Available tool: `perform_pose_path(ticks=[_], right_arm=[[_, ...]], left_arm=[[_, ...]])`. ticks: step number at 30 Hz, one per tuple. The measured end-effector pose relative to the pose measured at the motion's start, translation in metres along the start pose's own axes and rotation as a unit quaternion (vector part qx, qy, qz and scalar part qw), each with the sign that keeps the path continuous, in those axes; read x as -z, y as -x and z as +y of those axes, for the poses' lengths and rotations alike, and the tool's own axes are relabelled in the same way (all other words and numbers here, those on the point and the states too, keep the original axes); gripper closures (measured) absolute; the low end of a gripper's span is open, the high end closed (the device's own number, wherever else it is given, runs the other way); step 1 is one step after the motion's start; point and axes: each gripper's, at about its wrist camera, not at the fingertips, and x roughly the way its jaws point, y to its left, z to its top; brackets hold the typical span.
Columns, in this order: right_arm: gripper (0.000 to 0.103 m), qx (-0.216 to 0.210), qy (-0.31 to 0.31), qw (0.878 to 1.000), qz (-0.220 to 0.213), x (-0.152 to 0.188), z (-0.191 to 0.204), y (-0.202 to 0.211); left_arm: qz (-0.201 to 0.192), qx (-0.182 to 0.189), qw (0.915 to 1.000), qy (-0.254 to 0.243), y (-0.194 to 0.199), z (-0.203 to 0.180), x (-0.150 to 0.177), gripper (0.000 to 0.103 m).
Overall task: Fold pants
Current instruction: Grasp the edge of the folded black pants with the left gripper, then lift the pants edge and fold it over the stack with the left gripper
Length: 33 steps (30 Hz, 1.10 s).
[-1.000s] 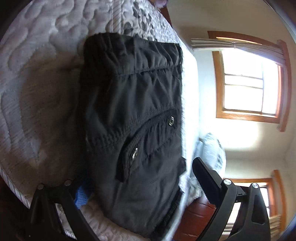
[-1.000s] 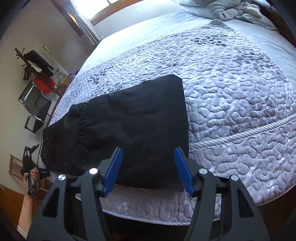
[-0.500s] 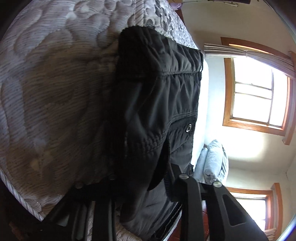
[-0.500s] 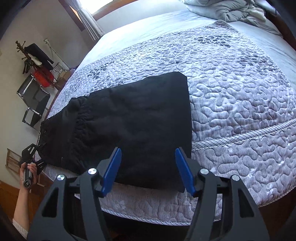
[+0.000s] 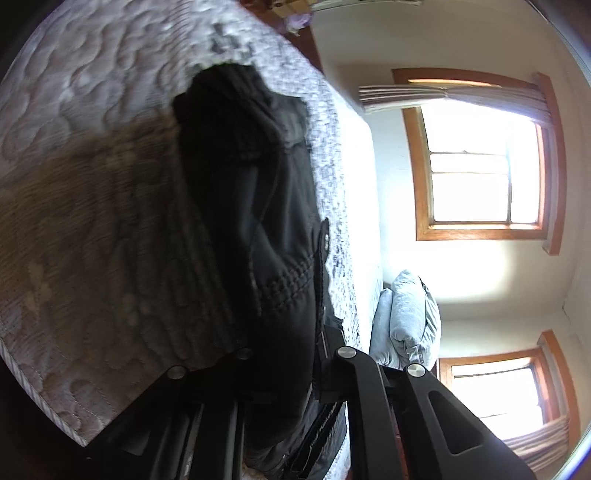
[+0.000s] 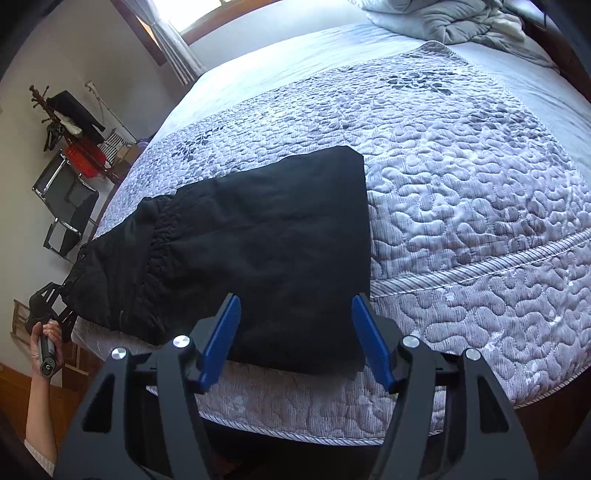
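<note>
**Left gripper clamps the waistband end; right gripper hangs open over the folded edge**

The black pants (image 6: pixel 258 251) lie folded across the near side of the quilted bedspread (image 6: pixel 461 206), waistband end to the left, folded edge to the right, with their near edge close to the bed's rim.

The left gripper (image 5: pixel 314 354) has just closed and is clenched on the pants at the waistband end. In the left wrist view the dark fabric is bunched between its black fingers and lifted off the quilt, casting a shadow on the bedspread to its left. The right wrist view shows this gripper at the far left of the bed, held in a hand (image 6: pixel 46 338), with the pants' corner drawn up to it.

The right gripper (image 6: pixel 295 339) hovers released above the near right corner of the pants, its blue pads (image 6: pixel 221 339) spread to either side of the cloth's near edge and not pressing on it.

Crumpled grey bedding (image 6: pixel 454 22) lies at the far end of the bed.
</note>
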Motion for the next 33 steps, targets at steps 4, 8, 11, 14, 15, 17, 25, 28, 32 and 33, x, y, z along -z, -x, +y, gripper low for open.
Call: perform_pose_path(ticks=[4, 8, 11, 14, 15, 17, 25, 28, 32, 33], right_arm=[[0.039, 0.001, -0.011, 1.000, -0.008, -0.001, -0.009, 0.007], [0.039, -0.002, -0.018, 1.000, -0.015, -0.001, -0.013, 0.011], [0.039, -0.003, -0.019, 1.000, -0.018, -0.001, -0.015, 0.014], [0.039, -0.005, -0.022, 1.000, -0.020, 0.001, -0.017, 0.015], [0.039, -0.006, -0.024, 0.999, -0.021, 0.001, -0.018, 0.016], [0.039, -0.007, -0.027, 0.999, -0.023, 0.002, -0.020, 0.016], [0.039, -0.010, -0.040, 0.999, -0.025, 0.006, -0.029, 0.017], [0.039, -0.010, -0.047, 0.998, -0.027, 0.007, -0.034, 0.018], [0.039, -0.013, -0.058, 0.998, -0.031, 0.008, -0.042, 0.020], [0.039, -0.014, -0.060, 0.998, -0.032, 0.008, -0.044, 0.020]], left_arm=[[-0.005, 0.000, 0.9983, -0.058, 0.002, -0.030, 0.009, 0.092], [-0.004, 0.004, 0.9932, -0.116, -0.001, -0.061, 0.023, 0.092], [-0.005, 0.000, 0.9859, -0.167, -0.005, -0.086, 0.035, 0.092], [0.000, -0.003, 0.9728, -0.232, -0.012, -0.114, 0.055, 0.091], [0.002, -0.007, 0.9685, -0.249, -0.013, -0.120, 0.061, 0.091], [0.008, -0.016, 0.9530, -0.302, -0.020, -0.139, 0.079, 0.091], [0.052, -0.038, 0.8993, -0.433, -0.057, -0.174, 0.149, 0.089], [0.068, -0.054, 0.8789, -0.469, -0.073, -0.178, 0.173, 0.088], [0.084, -0.087, 0.8390, -0.531, -0.095, -0.180, 0.207, 0.087], [0.087, -0.098, 0.8260, -0.548, -0.101, -0.180, 0.215, 0.087]])
